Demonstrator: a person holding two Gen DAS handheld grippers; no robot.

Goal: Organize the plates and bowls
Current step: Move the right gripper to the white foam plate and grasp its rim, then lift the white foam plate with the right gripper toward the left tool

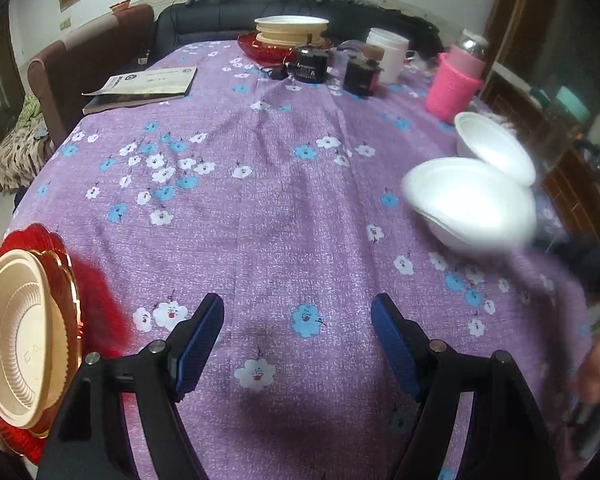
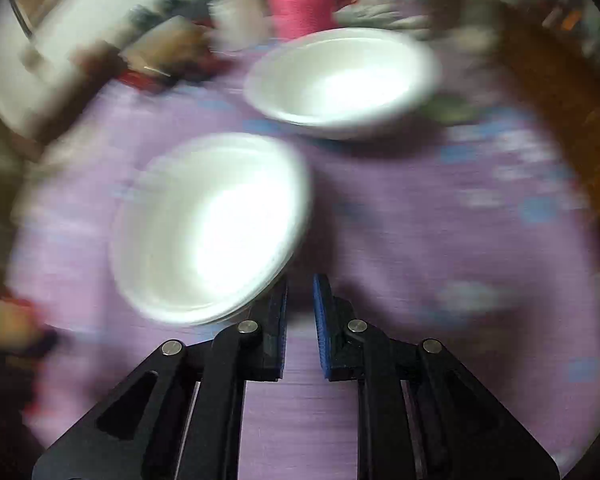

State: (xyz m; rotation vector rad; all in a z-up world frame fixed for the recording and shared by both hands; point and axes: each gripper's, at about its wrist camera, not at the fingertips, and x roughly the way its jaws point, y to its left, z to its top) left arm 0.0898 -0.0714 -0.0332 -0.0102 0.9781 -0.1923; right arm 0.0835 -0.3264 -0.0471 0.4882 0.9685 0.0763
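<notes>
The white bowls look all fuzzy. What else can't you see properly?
- Near white bowl, right wrist view: motion blur hides whether it is one bowl or a stack.
- Red plate, left wrist view: cut off by the picture edge.
- Book, left wrist view: print too small.

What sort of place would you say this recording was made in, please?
Most likely a home living or dining room. A table under a purple floral tablecloth stands against a black sofa, with a brown armchair beside it, and household things such as a flask in a pink knitted sleeve sit on it.
</notes>
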